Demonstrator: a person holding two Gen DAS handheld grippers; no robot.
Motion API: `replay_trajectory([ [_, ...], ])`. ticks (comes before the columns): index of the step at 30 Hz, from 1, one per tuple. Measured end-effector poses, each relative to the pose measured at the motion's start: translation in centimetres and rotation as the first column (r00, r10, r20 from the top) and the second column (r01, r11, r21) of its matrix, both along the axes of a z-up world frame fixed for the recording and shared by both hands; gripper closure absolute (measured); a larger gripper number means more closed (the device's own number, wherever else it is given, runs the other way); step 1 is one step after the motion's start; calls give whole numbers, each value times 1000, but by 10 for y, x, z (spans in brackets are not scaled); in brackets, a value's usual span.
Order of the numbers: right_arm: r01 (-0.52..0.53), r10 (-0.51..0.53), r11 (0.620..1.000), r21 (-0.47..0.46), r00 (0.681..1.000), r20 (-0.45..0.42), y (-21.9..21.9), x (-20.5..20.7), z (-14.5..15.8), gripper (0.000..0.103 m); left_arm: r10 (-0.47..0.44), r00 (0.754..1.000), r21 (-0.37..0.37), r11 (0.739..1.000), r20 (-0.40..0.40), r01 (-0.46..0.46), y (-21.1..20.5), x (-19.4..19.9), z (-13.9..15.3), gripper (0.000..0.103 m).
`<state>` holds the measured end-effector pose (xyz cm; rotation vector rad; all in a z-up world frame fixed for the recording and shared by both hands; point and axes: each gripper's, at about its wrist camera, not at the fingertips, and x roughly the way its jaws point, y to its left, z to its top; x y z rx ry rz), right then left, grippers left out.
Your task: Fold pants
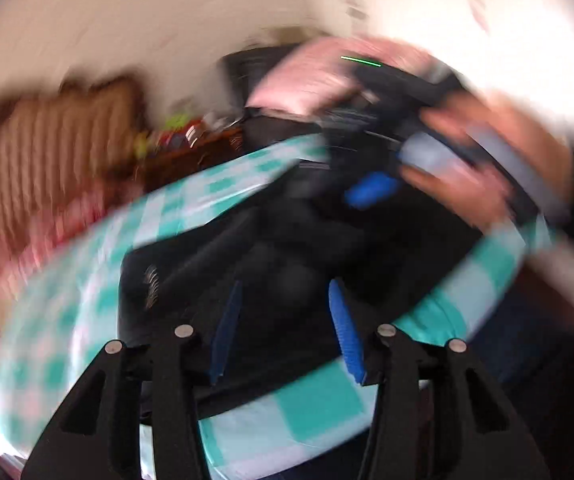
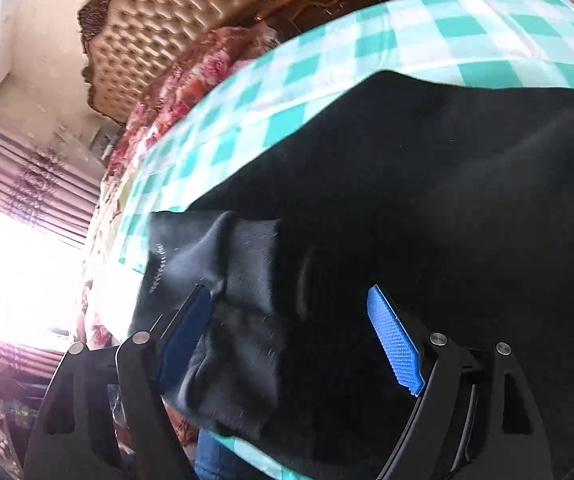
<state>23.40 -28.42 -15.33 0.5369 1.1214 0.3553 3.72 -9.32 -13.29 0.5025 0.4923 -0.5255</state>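
Bedroom clutter smears across my left wrist view, all of it blurred by motion: a tufted headboard [image 1: 59, 128] at the left and a teal-checked cloth [image 1: 319, 404] spread over the counter [image 1: 247, 454] as a clean bed for the work. The black pants [image 1: 271, 264] lie on that cloth, bunched into a dark heap in front of me. My left gripper [image 1: 287, 332] hangs over the heap with its blue pads parted and no cloth pinched between them, so I judge it released. Opposite, my right hand [image 1: 483, 176] carries the right gripper [image 1: 371, 192] above the far part of the pants; the blur hides its jaws here.

From my right wrist view the cloth [image 2: 387, 36] runs back toward the headboard [image 2: 167, 28] and a flowered bedspread [image 2: 191, 92]. The pants [image 2: 447, 184] fill the near field, with a greyer folded end [image 2: 239, 312] lying toward the counter's near edge. My right gripper [image 2: 291, 344] stands wide apart over that end, pads clear of the fabric: released, I judge, so the fold can settle.
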Motion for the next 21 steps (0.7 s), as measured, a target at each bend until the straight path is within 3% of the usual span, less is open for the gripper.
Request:
replay_trajectory([
  [2, -17, 16, 1000, -22, 1000, -11, 8, 7, -4, 23, -47, 998, 69, 997, 31, 45, -22, -8, -10, 56],
  [4, -16, 14, 998, -57, 1000, -23, 11, 15, -8, 25, -71, 994, 159, 986, 80, 57, -43, -9, -21, 48],
  [7, -3, 1, 998, -59, 1000, -30, 5, 18, -15, 27, -91, 985, 295, 954, 147, 44, -61, -7, -38, 43],
  [11, -25, 22, 996, -88, 999, -31, 7, 23, -17, 38, -76, 987, 413, 911, 144, 10, -69, 2, -59, 43],
  [12, -34, 31, 995, -95, 999, -30, 9, 25, -17, 48, -67, 990, 416, 909, 125, 9, -68, 6, -63, 43],
  [13, -50, 47, 995, -91, 998, -33, 12, 26, -17, 62, -63, 992, 399, 917, 111, 14, -66, 7, -63, 49],
  [16, -96, 95, 986, -134, 995, -13, 24, 30, -10, 88, -38, 995, 339, 941, 91, 5, -63, 11, -53, 69],
  [19, -113, 120, 983, -143, 992, 44, 29, 34, 13, 90, -18, 987, 321, 947, 157, -34, -62, 12, -31, 79],
  [21, -107, 122, 984, -141, 987, 105, 30, 37, 35, 90, 3, 977, 307, 949, 212, -70, -64, 13, -19, 80],
])
